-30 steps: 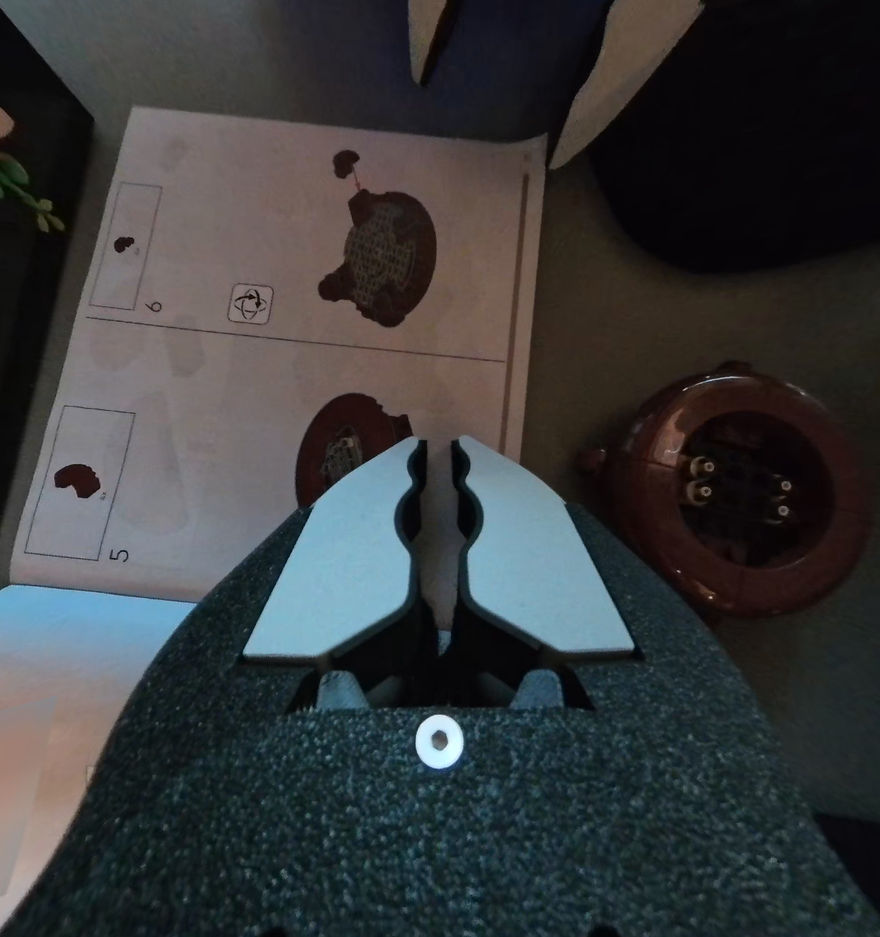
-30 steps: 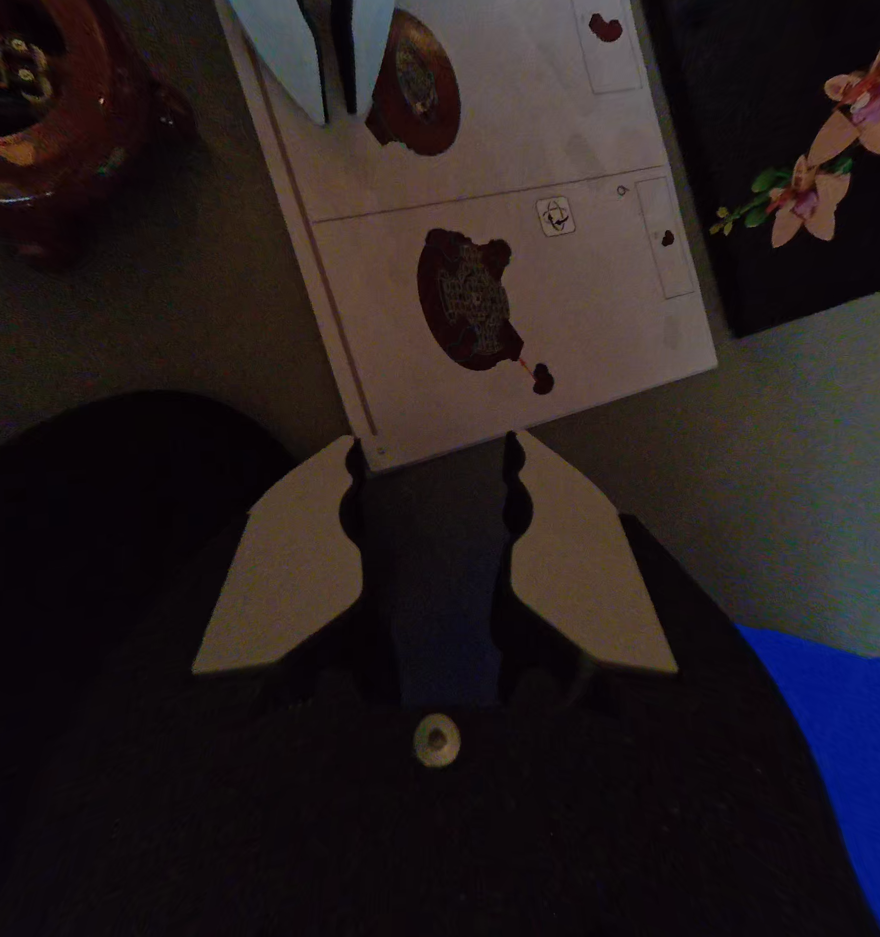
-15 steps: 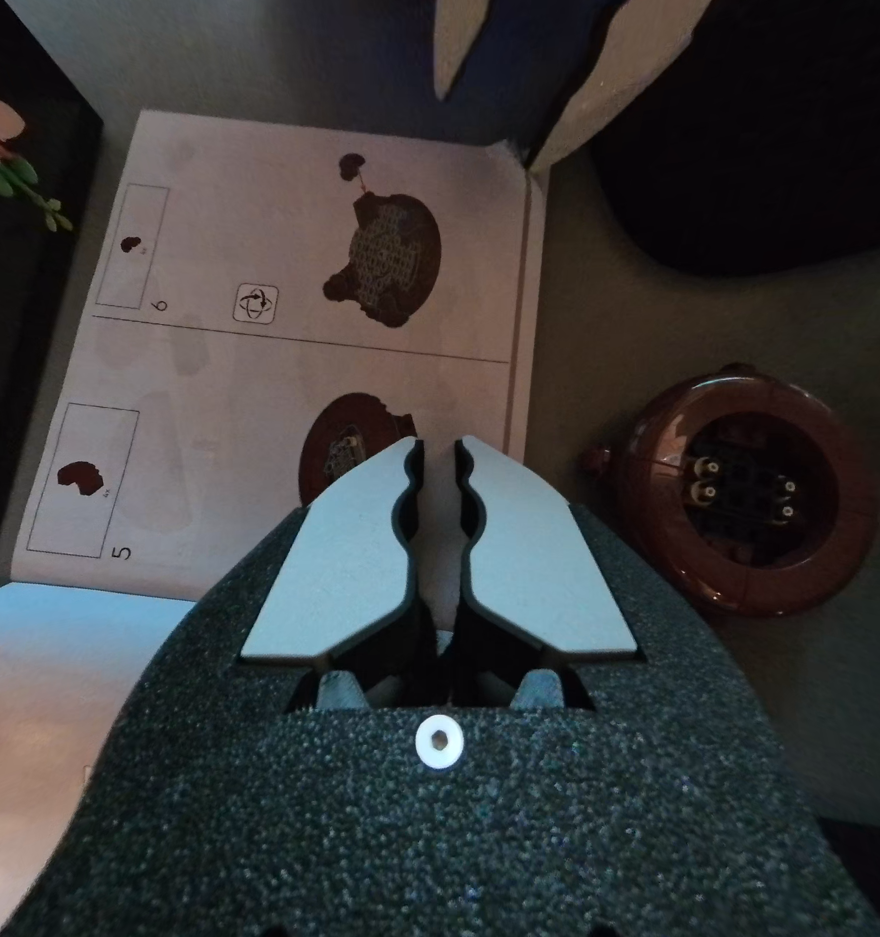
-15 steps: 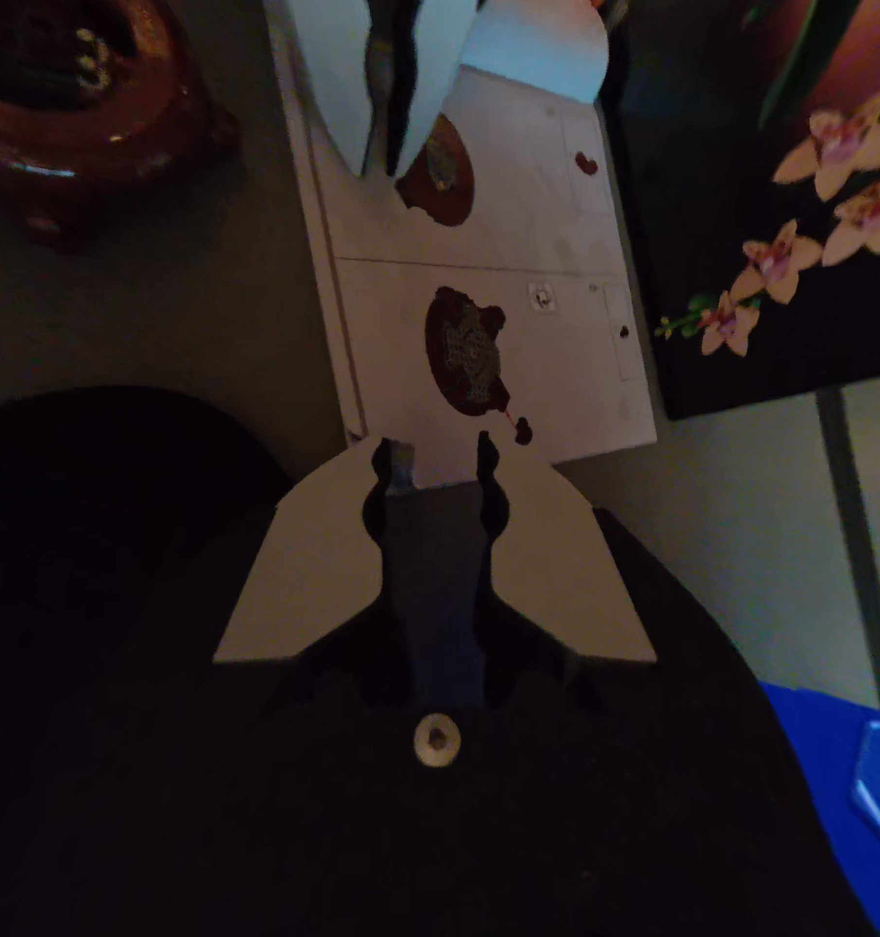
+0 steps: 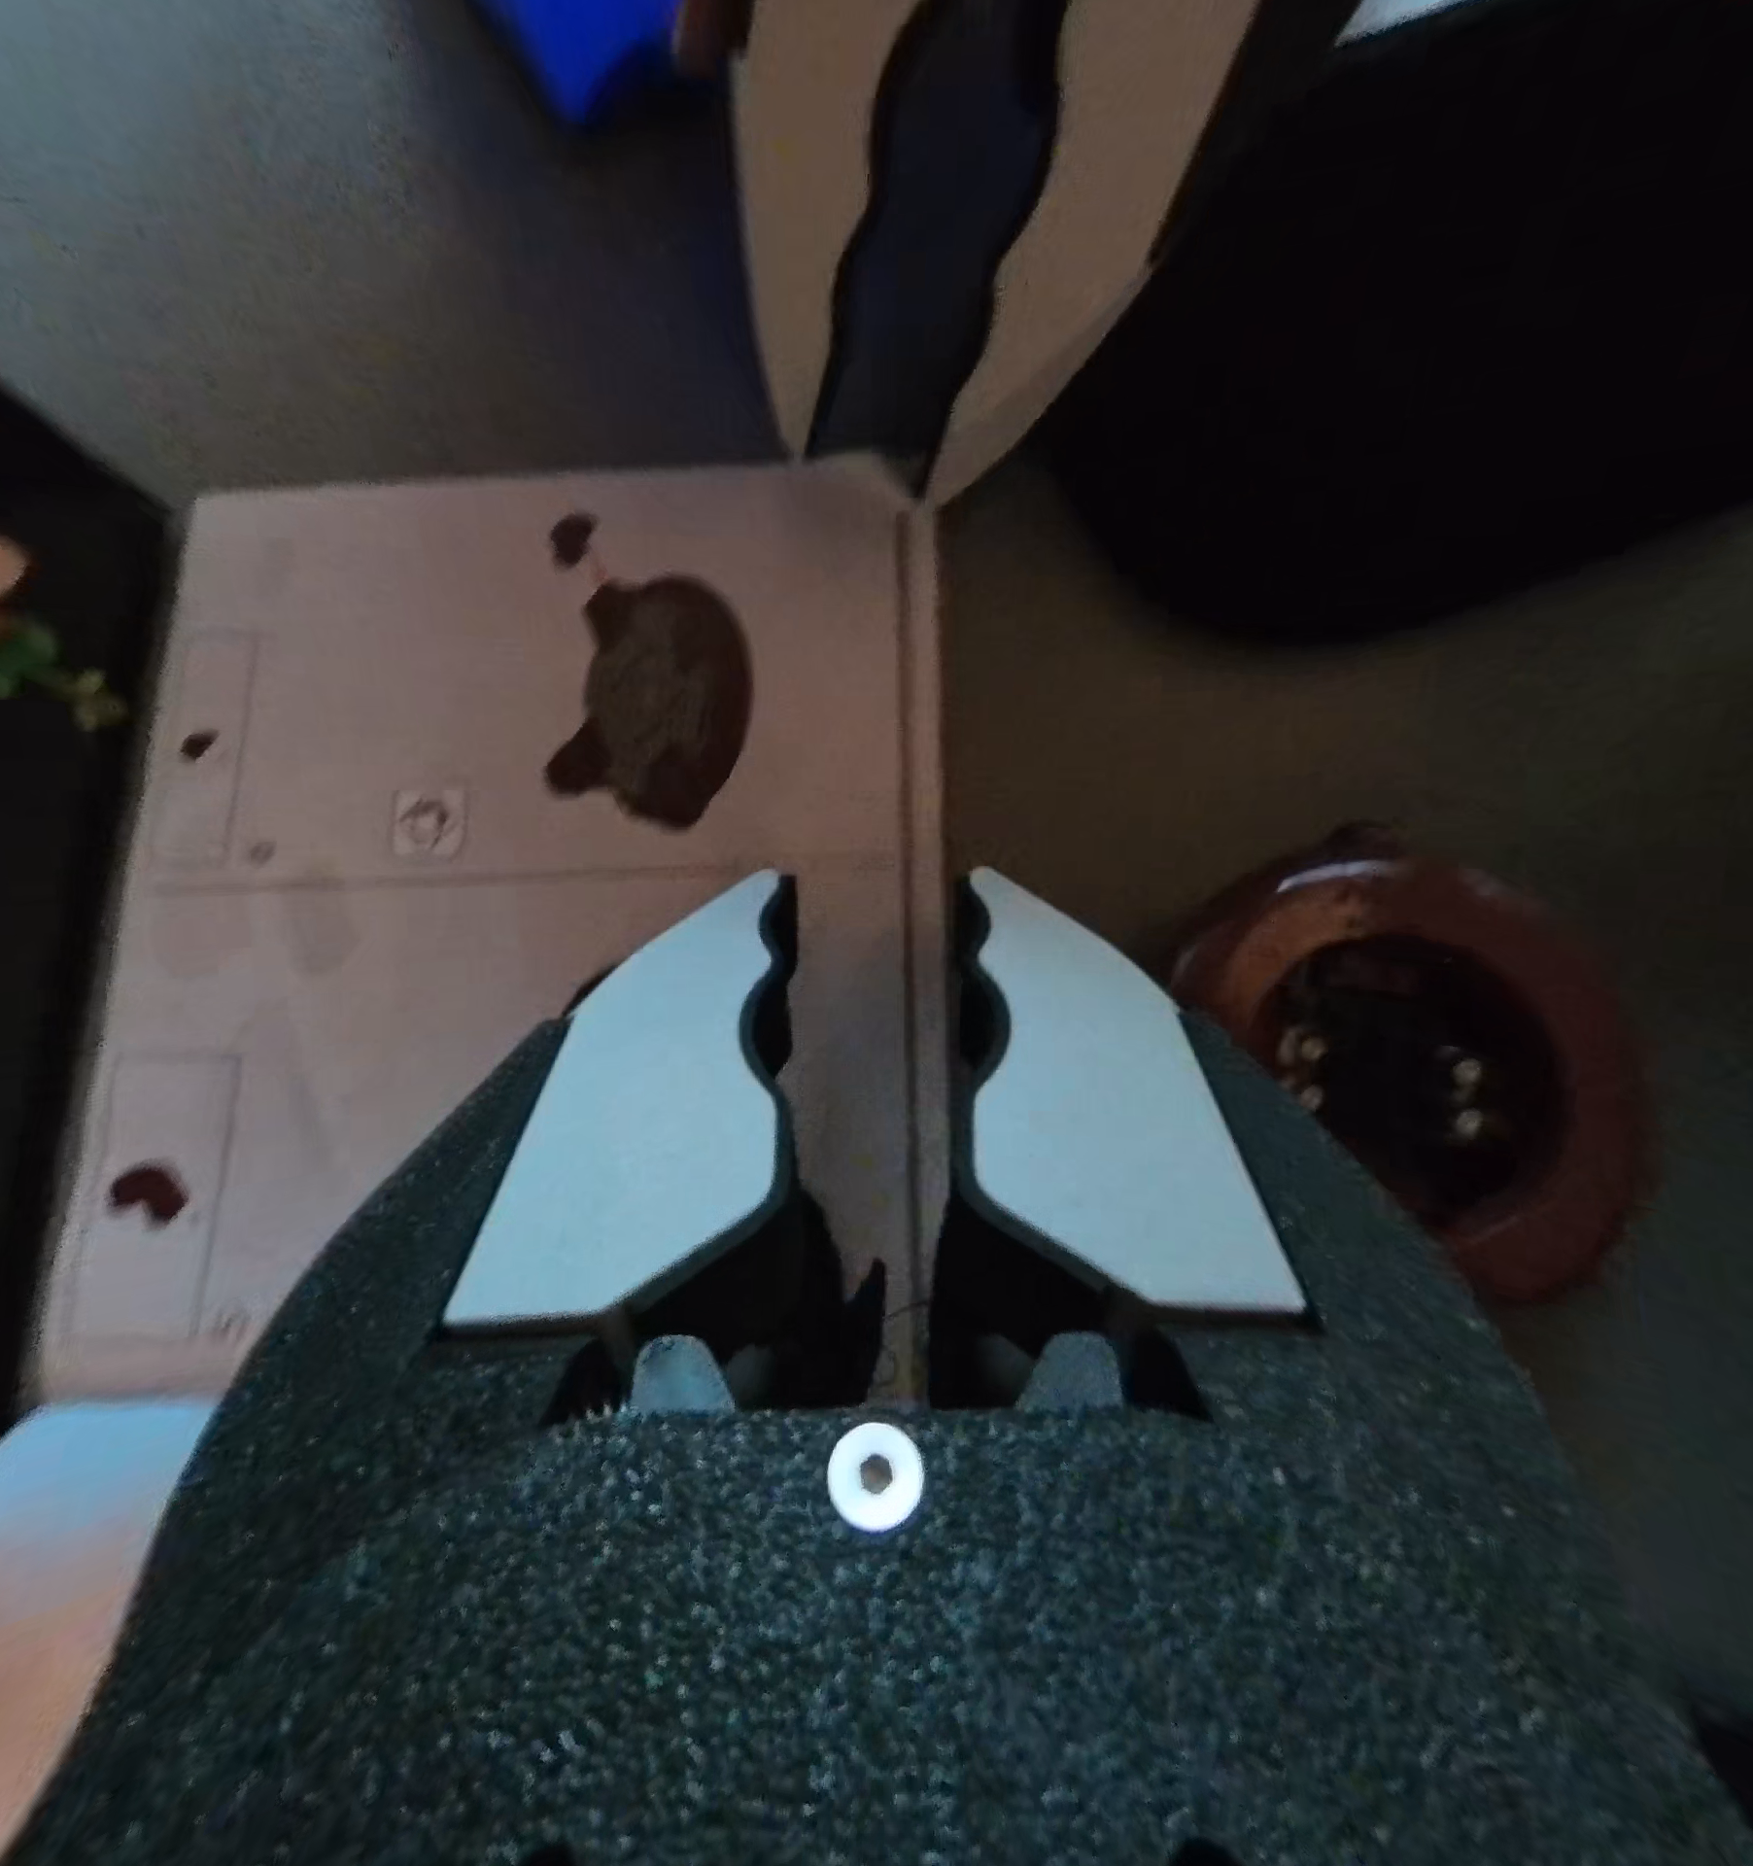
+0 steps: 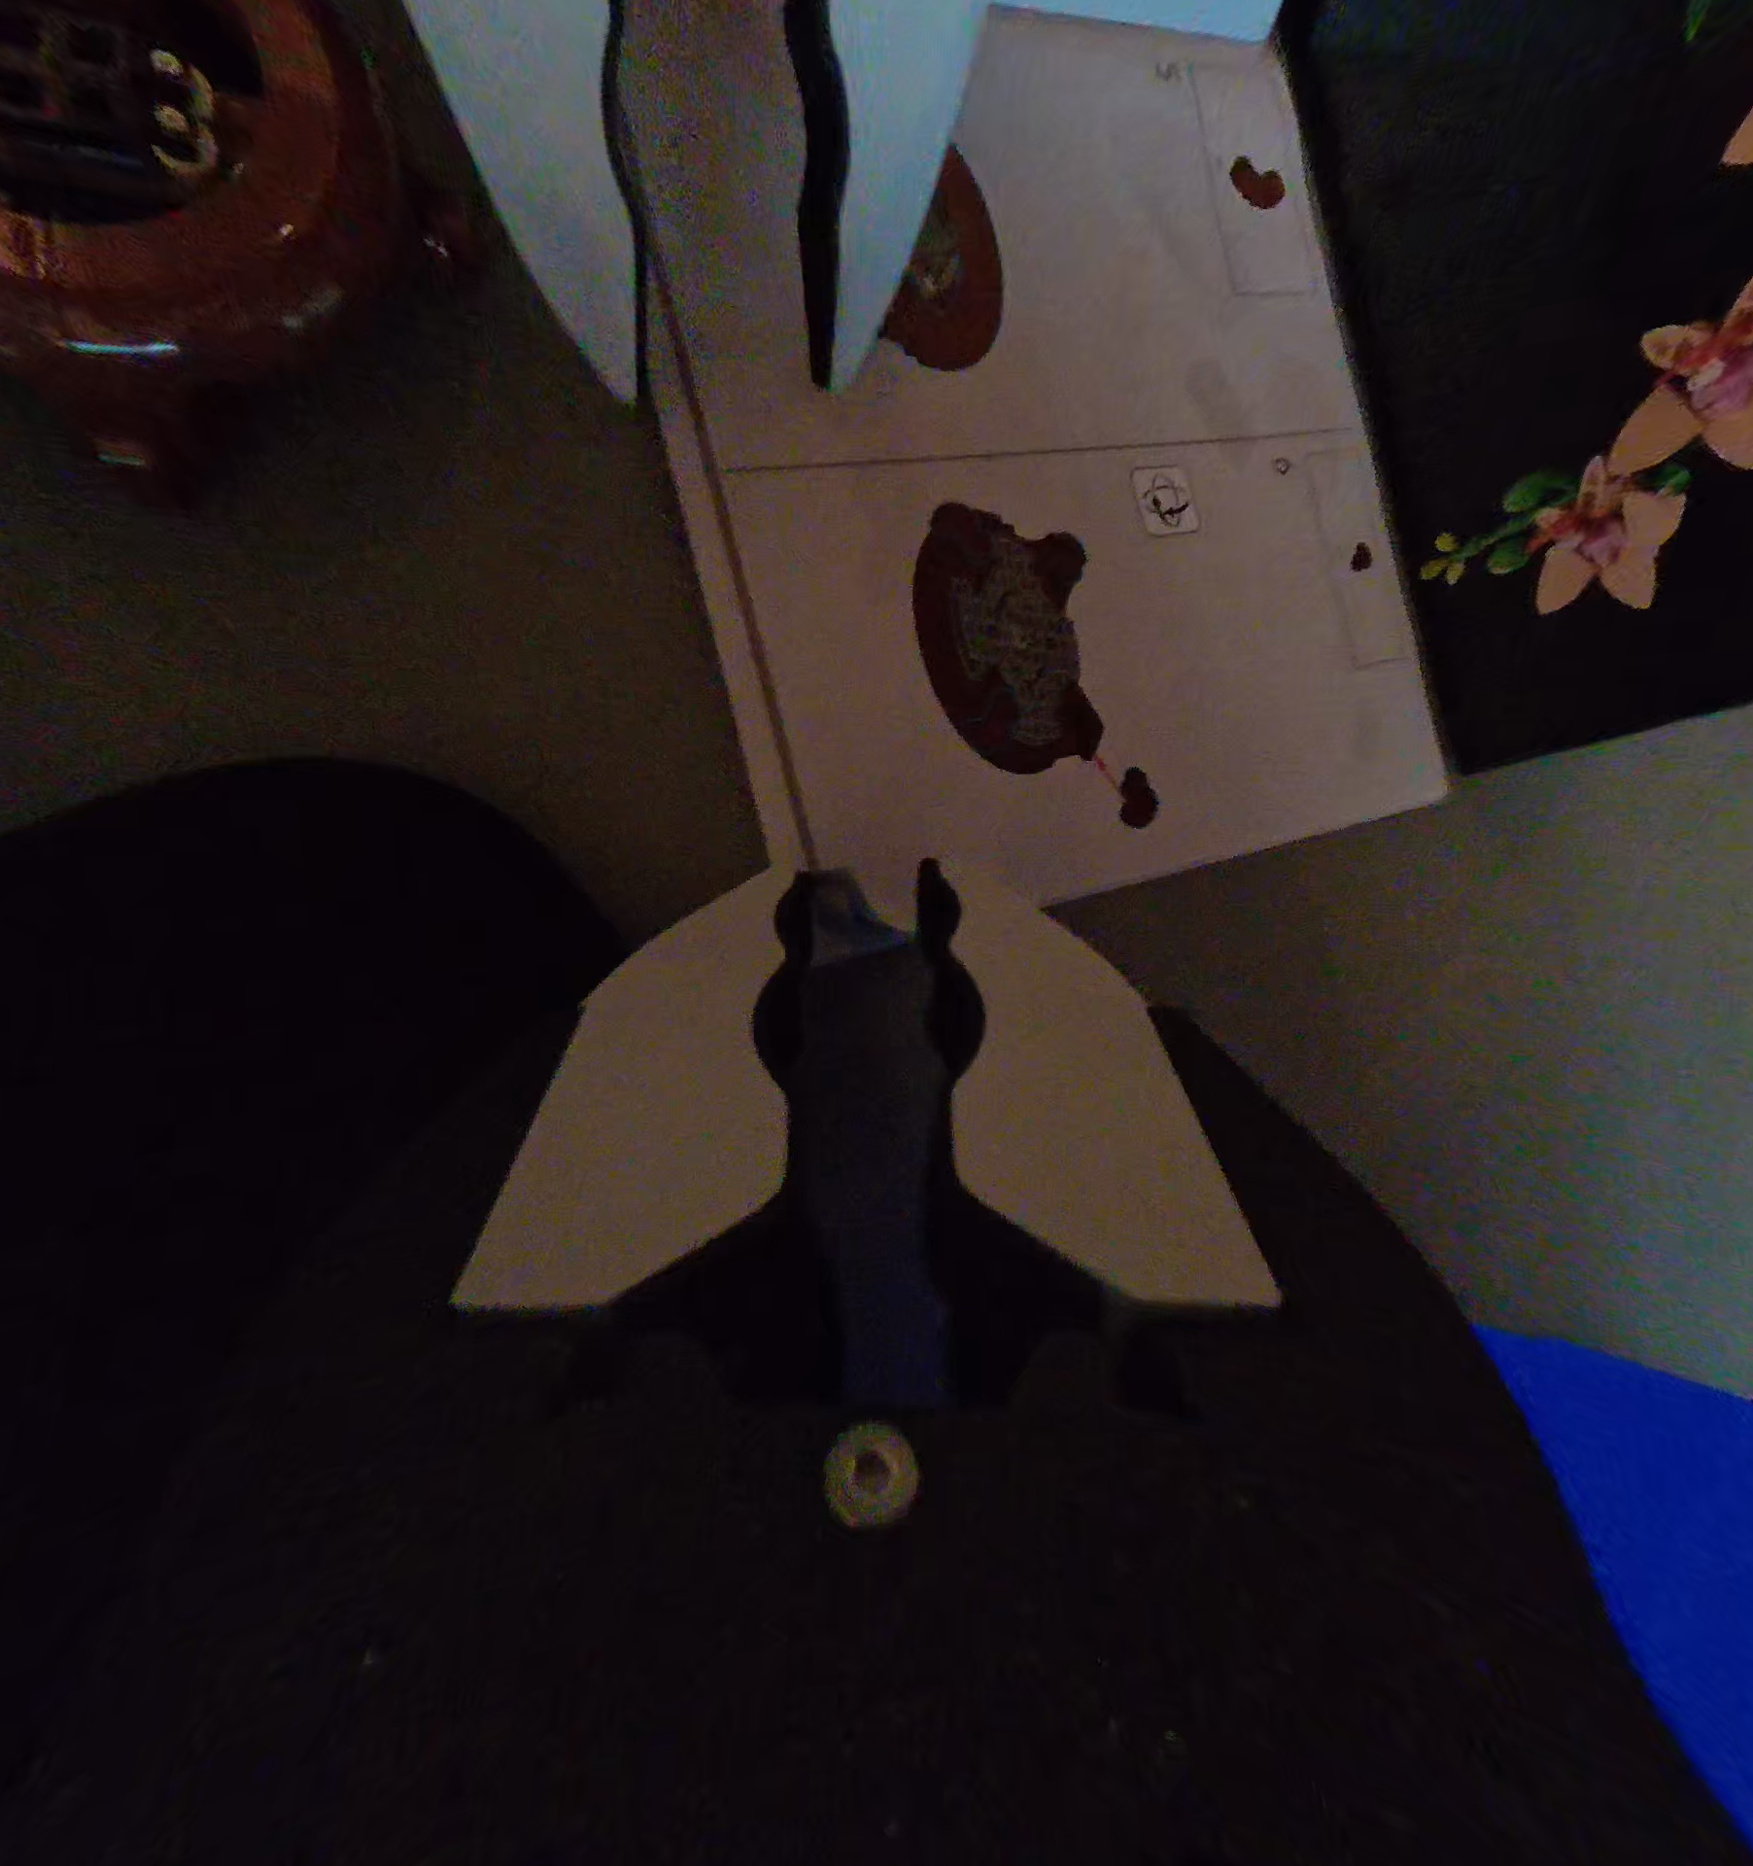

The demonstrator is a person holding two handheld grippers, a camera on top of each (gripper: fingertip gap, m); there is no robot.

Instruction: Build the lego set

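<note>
Two printed numerals on instruction booklet (image 5: pixel 509 808), too blurred to read.

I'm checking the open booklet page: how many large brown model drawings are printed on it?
2. One drawing sits mid-page near the right gripper; the other lies farther up, partly hidden behind the left gripper.

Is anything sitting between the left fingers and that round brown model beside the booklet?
Nothing visible does. The left gripper hangs open over the booklet's spine edge, and only bare grey tabletop shows between it and the brown model to its right.
</note>
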